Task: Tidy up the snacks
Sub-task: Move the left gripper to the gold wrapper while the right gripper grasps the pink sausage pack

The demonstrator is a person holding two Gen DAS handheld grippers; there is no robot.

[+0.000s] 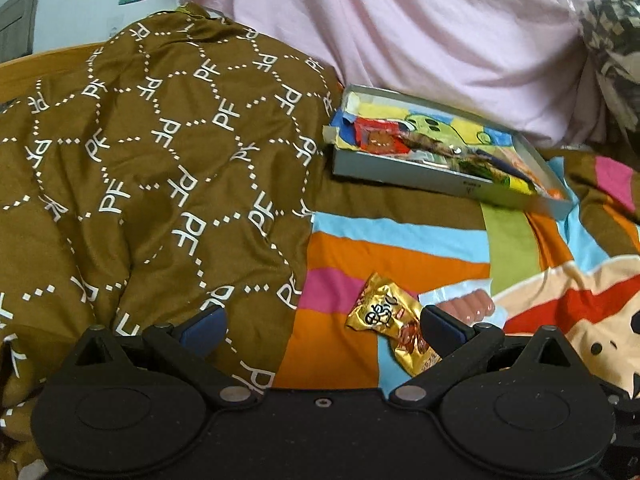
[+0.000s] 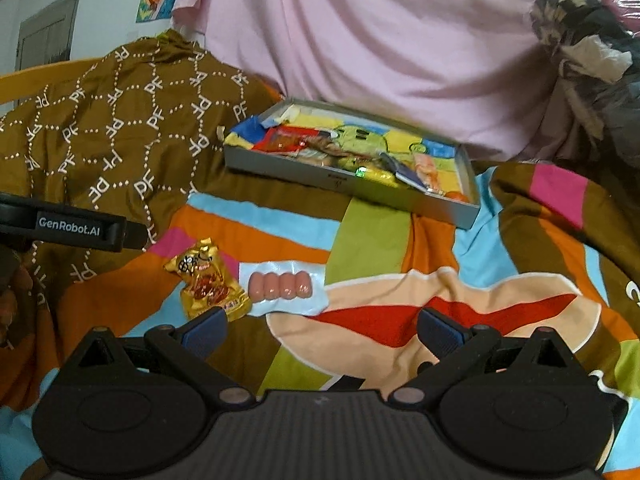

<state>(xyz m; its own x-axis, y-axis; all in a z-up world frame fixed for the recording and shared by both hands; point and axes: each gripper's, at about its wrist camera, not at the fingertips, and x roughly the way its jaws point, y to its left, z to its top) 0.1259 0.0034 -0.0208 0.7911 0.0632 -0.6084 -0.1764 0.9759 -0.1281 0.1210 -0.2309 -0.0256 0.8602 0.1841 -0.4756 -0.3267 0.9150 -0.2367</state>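
Note:
A gold snack packet (image 1: 390, 324) (image 2: 208, 282) lies on the colourful bedsheet. Right beside it rests a clear pack of small pink sausages (image 2: 280, 286) (image 1: 468, 305). My left gripper (image 1: 320, 322) is open, hovering low with the gold packet just inside its right finger. My right gripper (image 2: 320, 328) is open too, with nothing between its fingers; both snacks sit ahead and to its left. Further back lies a shallow grey box (image 1: 404, 170) (image 2: 316, 172) holding several snack packets. The left gripper's black body (image 2: 68, 228) shows at the left edge of the right wrist view.
A brown patterned quilt (image 1: 140, 168) (image 2: 120, 136) is heaped on the left. Pink fabric (image 1: 420, 28) (image 2: 380, 48) hangs behind the box. A bundle of checked cloth in plastic (image 2: 588, 48) sits at the far right. The striped cartoon sheet (image 2: 460, 280) stretches right of the snacks.

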